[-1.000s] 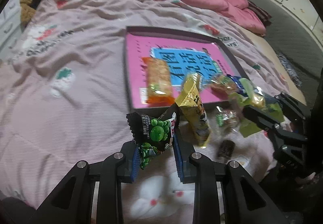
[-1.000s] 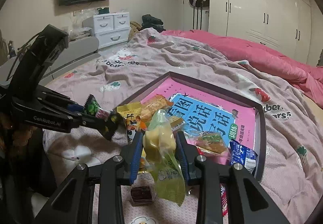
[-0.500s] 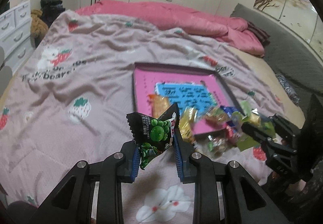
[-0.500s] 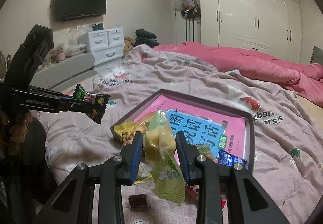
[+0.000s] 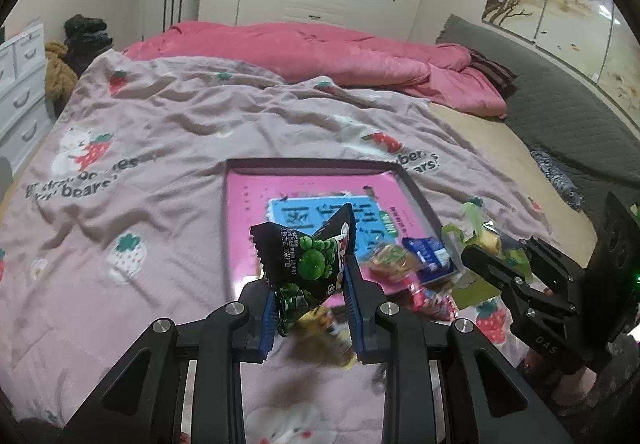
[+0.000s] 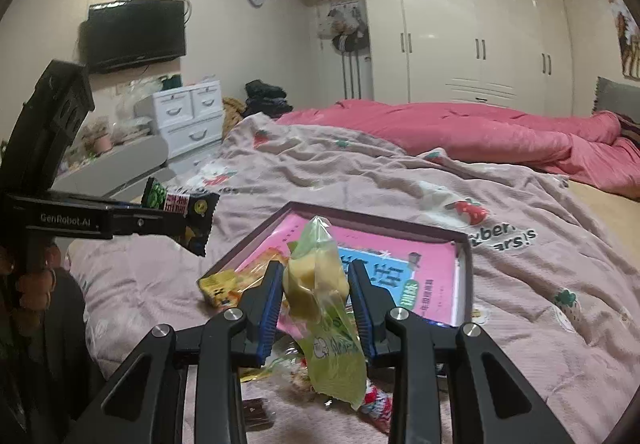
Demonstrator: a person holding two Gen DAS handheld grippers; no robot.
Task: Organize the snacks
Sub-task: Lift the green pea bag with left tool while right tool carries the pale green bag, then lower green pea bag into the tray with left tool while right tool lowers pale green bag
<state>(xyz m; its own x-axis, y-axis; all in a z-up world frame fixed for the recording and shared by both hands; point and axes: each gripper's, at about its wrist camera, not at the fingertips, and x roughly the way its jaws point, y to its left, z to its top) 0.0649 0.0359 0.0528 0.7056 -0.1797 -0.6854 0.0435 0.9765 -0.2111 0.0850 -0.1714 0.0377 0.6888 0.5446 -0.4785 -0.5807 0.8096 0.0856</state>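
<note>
My left gripper (image 5: 310,284) is shut on a black snack packet with green peas printed on it (image 5: 308,256), held up above the bed; it also shows in the right wrist view (image 6: 182,210). My right gripper (image 6: 316,292) is shut on a clear green bag of yellow pieces (image 6: 320,292), also seen in the left wrist view (image 5: 486,240). A dark-rimmed tray with a pink and blue liner (image 5: 248,204) lies on the bedspread, also in the right wrist view (image 6: 464,276). Several snack packets (image 5: 394,260) lie at its near edge; a yellow packet (image 6: 220,286) is among them.
A pinkish strawberry-print bedspread (image 5: 160,148) covers the bed, with a pink quilt (image 5: 320,56) at the far side. A white drawer unit (image 6: 192,116) and a wall TV (image 6: 136,34) stand to the left. White wardrobes (image 6: 480,44) line the far wall.
Both grippers have risen and tilted up, each keeping its packet. The tray and loose snacks now sit lower and farther off in both views.
</note>
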